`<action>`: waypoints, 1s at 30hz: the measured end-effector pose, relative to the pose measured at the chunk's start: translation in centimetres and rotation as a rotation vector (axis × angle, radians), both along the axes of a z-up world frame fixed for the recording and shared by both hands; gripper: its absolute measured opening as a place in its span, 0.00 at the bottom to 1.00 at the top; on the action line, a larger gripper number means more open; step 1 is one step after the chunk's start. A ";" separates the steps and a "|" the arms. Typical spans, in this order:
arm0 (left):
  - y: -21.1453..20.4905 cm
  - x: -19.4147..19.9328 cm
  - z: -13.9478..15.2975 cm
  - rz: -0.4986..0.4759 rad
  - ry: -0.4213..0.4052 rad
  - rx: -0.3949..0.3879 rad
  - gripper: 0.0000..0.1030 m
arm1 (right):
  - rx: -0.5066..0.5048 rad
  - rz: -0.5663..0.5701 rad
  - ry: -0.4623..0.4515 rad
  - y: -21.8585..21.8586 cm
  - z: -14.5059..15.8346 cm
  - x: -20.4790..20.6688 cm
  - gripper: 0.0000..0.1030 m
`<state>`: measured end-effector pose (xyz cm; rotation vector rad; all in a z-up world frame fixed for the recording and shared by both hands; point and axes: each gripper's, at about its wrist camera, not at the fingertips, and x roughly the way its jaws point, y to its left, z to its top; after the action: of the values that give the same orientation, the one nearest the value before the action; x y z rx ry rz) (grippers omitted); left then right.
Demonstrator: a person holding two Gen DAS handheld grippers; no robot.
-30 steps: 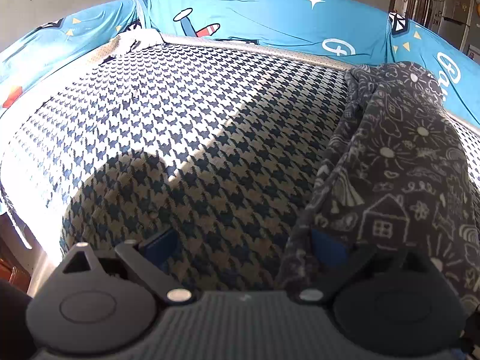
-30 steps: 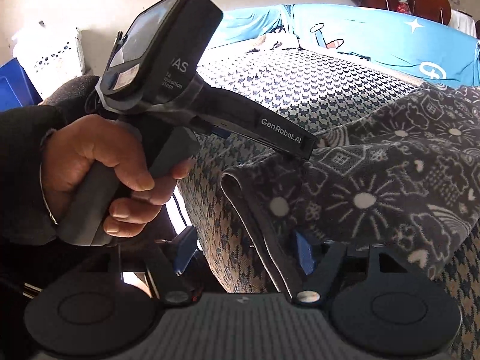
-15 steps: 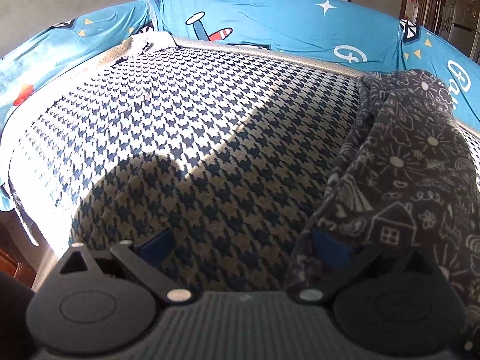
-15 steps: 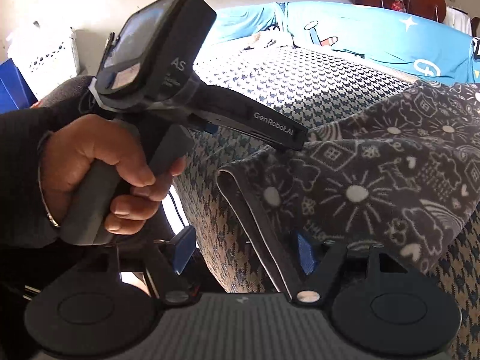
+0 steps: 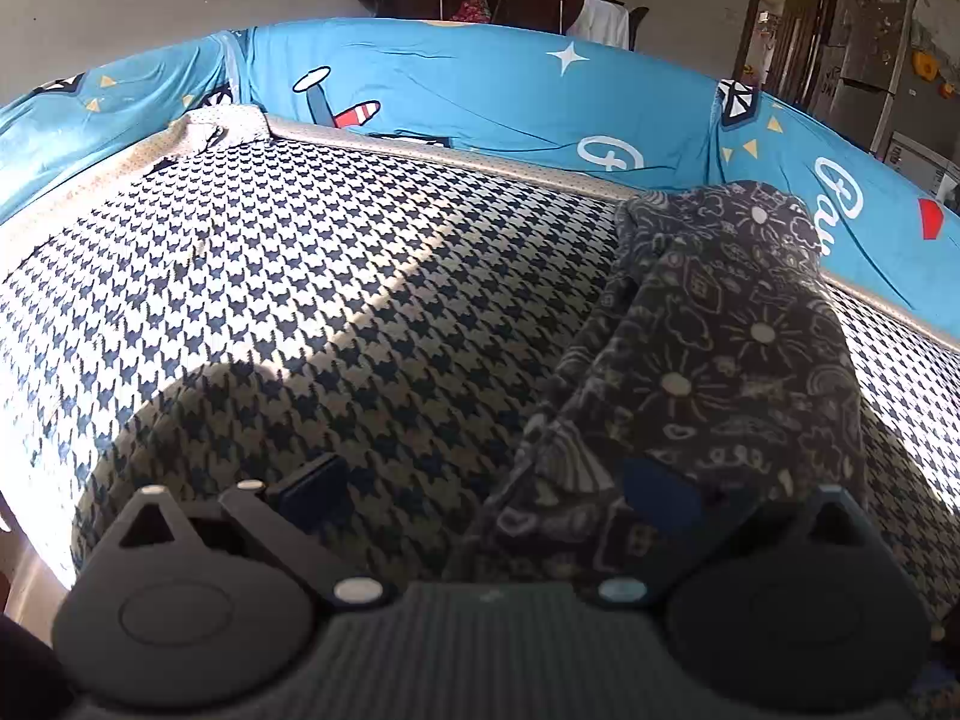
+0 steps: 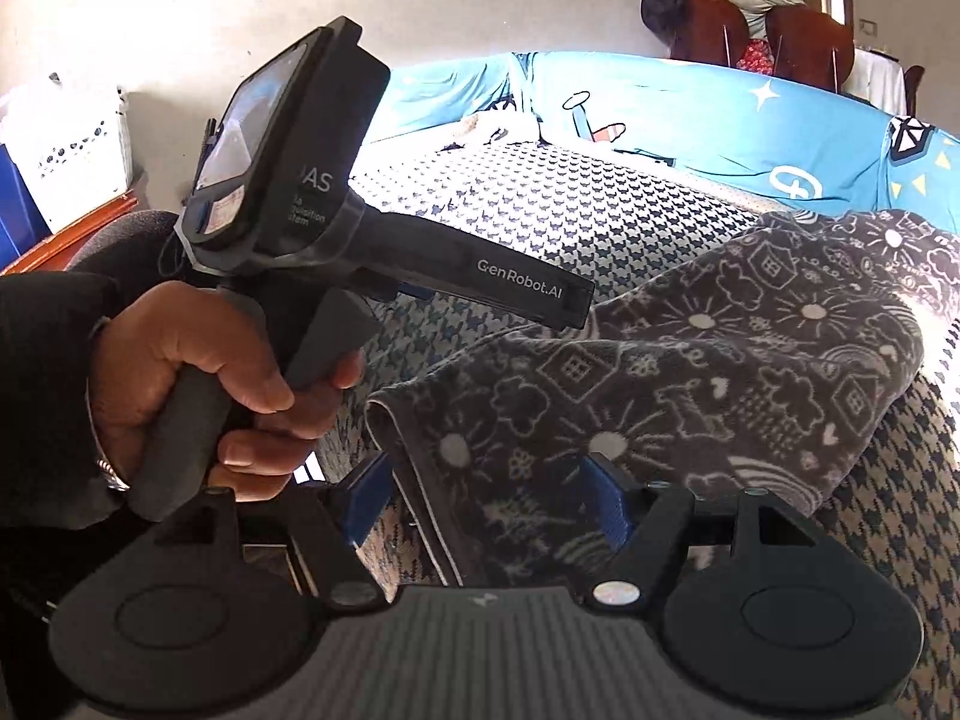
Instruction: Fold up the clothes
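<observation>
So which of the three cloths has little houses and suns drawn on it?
The dark grey garment, heaped on the houndstooth bedcover. The bedcover has only checks, and the blue sheet behind shows planes and stars.

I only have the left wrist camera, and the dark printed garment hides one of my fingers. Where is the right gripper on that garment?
Observer: The right gripper is at the near end of the dark printed garment. Its jaws stand apart with the hemmed edge between them, not pinched.
Operator: How does my left gripper look from there?
Observer: The tip of the left gripper meets the garment's side edge, beyond the right gripper. The left hand is wrapped round its handle.
Operator: Anything off to that side that I can't see?
Observer: A white perforated basket stands by the wall, behind that hand.
</observation>
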<state>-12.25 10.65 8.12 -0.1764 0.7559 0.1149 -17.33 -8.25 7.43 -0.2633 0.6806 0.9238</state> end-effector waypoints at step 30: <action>-2.3 5.4 -1.1 -0.009 0.093 -0.020 1.00 | -0.029 -0.154 0.178 -3.5 -2.1 11.1 0.76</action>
<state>-6.80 8.39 7.06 -0.1880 0.8503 0.1076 -6.24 -11.79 5.35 -0.1535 0.8667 0.7959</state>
